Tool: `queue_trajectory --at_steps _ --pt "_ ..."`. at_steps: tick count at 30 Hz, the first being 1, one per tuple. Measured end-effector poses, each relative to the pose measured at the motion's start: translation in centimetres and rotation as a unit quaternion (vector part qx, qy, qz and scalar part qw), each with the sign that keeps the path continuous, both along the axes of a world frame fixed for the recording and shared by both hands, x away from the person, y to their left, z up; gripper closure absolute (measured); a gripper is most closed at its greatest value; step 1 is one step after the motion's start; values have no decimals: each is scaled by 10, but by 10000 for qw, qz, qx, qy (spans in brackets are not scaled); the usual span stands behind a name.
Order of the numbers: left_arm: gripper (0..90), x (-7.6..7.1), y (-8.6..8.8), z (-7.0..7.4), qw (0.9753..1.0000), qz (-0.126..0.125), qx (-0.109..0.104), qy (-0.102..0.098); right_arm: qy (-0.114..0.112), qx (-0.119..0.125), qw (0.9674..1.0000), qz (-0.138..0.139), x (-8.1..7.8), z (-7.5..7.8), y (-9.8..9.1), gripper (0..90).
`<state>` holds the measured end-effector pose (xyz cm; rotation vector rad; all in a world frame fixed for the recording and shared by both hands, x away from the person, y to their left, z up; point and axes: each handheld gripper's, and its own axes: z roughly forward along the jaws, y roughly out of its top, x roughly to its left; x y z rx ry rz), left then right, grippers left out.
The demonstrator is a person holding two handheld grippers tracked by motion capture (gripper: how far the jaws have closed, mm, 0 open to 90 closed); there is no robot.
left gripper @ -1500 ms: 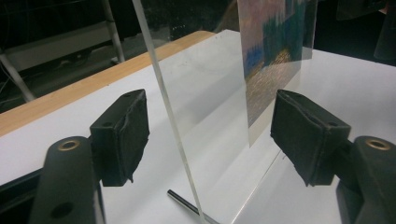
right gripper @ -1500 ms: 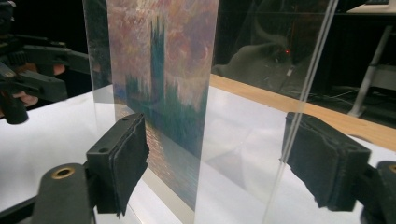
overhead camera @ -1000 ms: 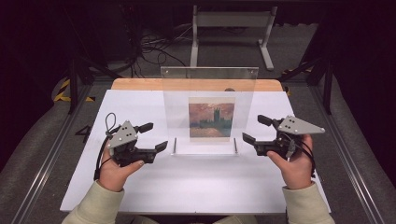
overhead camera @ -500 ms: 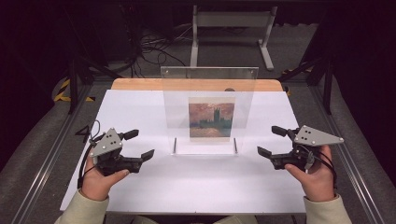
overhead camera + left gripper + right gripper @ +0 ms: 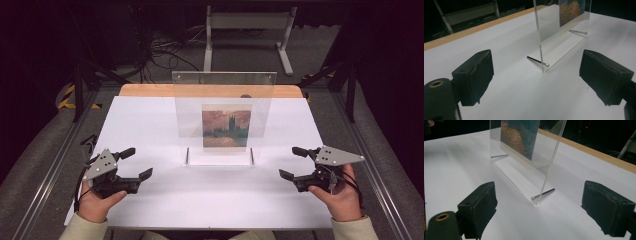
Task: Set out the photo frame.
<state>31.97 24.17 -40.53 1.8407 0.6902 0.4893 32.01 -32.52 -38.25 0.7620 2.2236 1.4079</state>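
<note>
A clear acrylic picture frame [image 5: 222,117] stands upright mid-table on two metal pins, holding a sunset painting [image 5: 226,128]. My left gripper [image 5: 139,162] hovers low over the white tabletop [image 5: 210,195], left of the frame and apart from it. Its jaws have just been opening and stand open with nothing between them. My right gripper [image 5: 288,161] mirrors it on the right, open and empty. In the left gripper view the frame's edge [image 5: 539,37] and a pin [image 5: 537,61] lie ahead of the left gripper [image 5: 536,75]. The right gripper [image 5: 539,205] faces the frame [image 5: 524,152] and a pin [image 5: 544,194].
A wooden strip [image 5: 150,90] borders the table's far edge. Metal rails [image 5: 50,170] run along both sides. Beyond the table, cables [image 5: 165,50] and a white stand [image 5: 247,30] sit on the dark floor.
Both hands have drawn outward, away from the frame, and back toward the near edge while sinking closer to the tabletop. The frame has stayed put.
</note>
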Motion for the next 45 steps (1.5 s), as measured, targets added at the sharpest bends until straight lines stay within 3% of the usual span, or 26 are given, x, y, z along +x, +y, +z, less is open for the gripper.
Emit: queue_trajectory --at_steps 9,17,20,22,28,45 --pt "134 1 12 -25 9997 103 -204 40 131 226 9996 -56 7 -32 -3 114" --pt "149 7 12 -51 9998 121 -137 120 97 301 9992 -262 8 -56 -5 109" --pt "154 10 10 -58 9996 126 -136 190 191 390 9983 -376 10 -65 -9 107" --pt "154 11 9 -60 9997 142 -85 206 281 326 9981 -430 10 -71 -9 103" --pt "148 14 10 -62 9987 257 -166 395 258 303 9973 -616 9 -71 -8 84" --pt "133 16 10 -62 9981 332 -192 478 398 376 9952 -807 12 -71 -10 30"
